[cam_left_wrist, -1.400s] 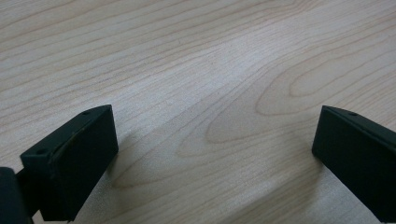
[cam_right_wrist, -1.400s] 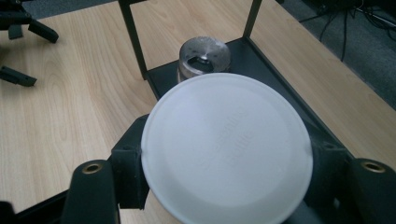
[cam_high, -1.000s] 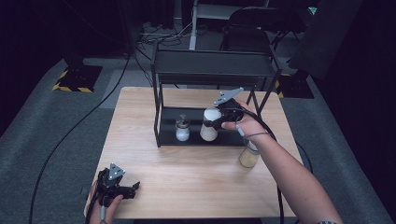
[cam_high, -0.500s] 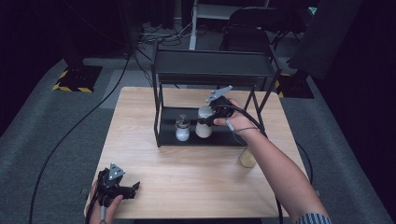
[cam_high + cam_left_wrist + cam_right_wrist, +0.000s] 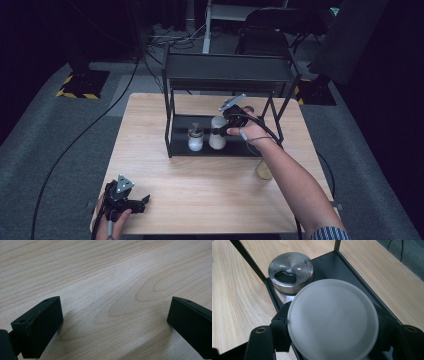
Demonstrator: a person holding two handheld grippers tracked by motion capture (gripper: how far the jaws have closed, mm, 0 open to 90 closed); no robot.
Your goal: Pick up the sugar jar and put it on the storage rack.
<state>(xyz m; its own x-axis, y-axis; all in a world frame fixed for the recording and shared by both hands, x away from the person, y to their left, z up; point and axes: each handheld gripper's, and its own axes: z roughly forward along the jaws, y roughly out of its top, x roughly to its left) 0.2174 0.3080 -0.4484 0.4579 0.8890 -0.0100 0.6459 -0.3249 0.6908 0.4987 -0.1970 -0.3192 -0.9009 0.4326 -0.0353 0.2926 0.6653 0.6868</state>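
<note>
Right gripper (image 5: 332, 340) clamps white-lidded bottle (image 5: 333, 320) on rack (image 5: 176, 131) bottom shelf, just beside shaker (image 5: 290, 272); knock-over risk. Left gripper (image 5: 112, 322) open, empty, table front-left corner.

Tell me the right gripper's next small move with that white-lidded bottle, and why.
Probably open the jaws and back out. The right gripper clasps the white-lidded seasoning bottle, which appears to stand on the black metal rack's lower shelf beside the steel-capped glass shaker. Contact underneath is hidden.

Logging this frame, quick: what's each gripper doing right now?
Left gripper: open, empty, over the table.
Right gripper: shut on the white-lidded bottle.
</note>
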